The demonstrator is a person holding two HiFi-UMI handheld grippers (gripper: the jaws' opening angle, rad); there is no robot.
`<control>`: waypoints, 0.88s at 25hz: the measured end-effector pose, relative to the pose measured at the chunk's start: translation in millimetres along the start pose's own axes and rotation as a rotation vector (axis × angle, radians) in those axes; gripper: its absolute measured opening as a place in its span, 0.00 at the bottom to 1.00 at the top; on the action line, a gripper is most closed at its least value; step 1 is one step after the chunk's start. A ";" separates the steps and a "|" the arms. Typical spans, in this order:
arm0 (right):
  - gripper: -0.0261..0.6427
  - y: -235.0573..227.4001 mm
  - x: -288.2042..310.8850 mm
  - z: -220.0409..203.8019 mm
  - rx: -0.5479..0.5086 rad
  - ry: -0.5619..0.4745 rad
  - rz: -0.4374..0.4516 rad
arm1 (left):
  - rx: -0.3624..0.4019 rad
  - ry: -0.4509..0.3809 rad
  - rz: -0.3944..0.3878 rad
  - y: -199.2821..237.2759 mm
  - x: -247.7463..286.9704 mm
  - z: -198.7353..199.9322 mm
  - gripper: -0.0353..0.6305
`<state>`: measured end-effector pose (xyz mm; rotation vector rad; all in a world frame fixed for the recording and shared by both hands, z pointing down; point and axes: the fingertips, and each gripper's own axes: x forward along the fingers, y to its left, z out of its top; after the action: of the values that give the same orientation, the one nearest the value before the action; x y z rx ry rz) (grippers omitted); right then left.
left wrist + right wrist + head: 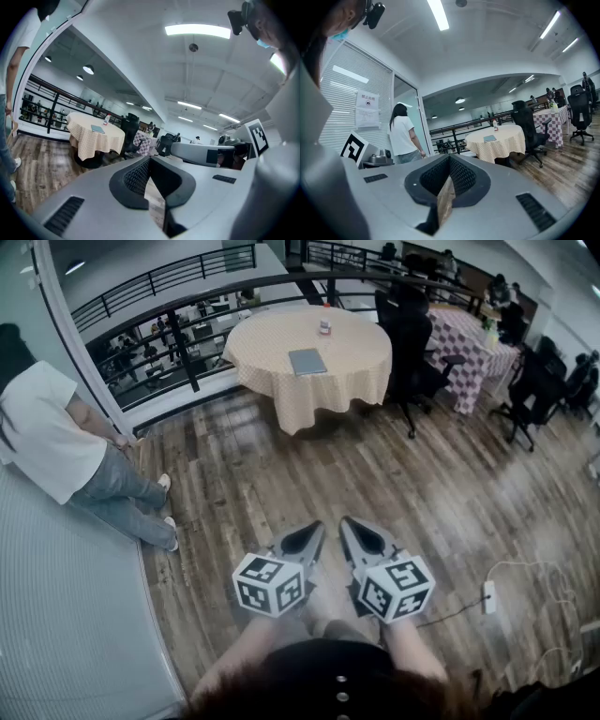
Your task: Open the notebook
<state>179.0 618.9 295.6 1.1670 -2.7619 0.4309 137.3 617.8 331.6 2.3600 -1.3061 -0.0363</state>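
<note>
the left gripper [312, 531] and the right gripper [351, 525] are hanging side by side low in the head view, over the wooden floor [281, 474]. both are pointing ahead and slightly down toward a round tabletop [272, 371] that is standing well apart from them

in the left gripper view the fingers [133, 177] are meeting at their tips with nothing between them, and only floor is showing through the gap behind the tips. in the right gripper view the fingers [461, 176] are likewise pressing together and holding nothing

the notebook [307, 361] is lying closed and flat on the yellow checked cloth covering the tabletop, near its middle, and neither gripper is touching it. a small bottle [325, 327] is standing on the far part of the same tabletop, apart from the notebook

a black office chair [412, 352] is sitting just beside the tabletop on its right, and a second table [473, 343] with a purple checked cloth is standing beyond that chair. a person in a white shirt [42, 437] is standing at the left by a glass wall. a white power strip [488, 596] is lying on the floor to the right of the right gripper
</note>
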 end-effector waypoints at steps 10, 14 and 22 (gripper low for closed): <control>0.05 -7.5 3.8 -4.6 0.014 -0.009 0.008 | -0.038 -0.004 -0.010 -4.9 3.3 -5.0 0.07; 0.05 -10.0 7.4 -5.0 0.065 -0.032 0.011 | -0.038 -0.002 -0.013 -2.0 6.2 -4.3 0.07; 0.05 -26.3 3.6 -11.9 0.089 -0.023 0.015 | -0.032 -0.002 0.015 0.4 23.9 -1.7 0.07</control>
<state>195.3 602.5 313.3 1.1789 -2.7993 0.5502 150.6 598.9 337.7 2.3236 -1.3148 -0.0548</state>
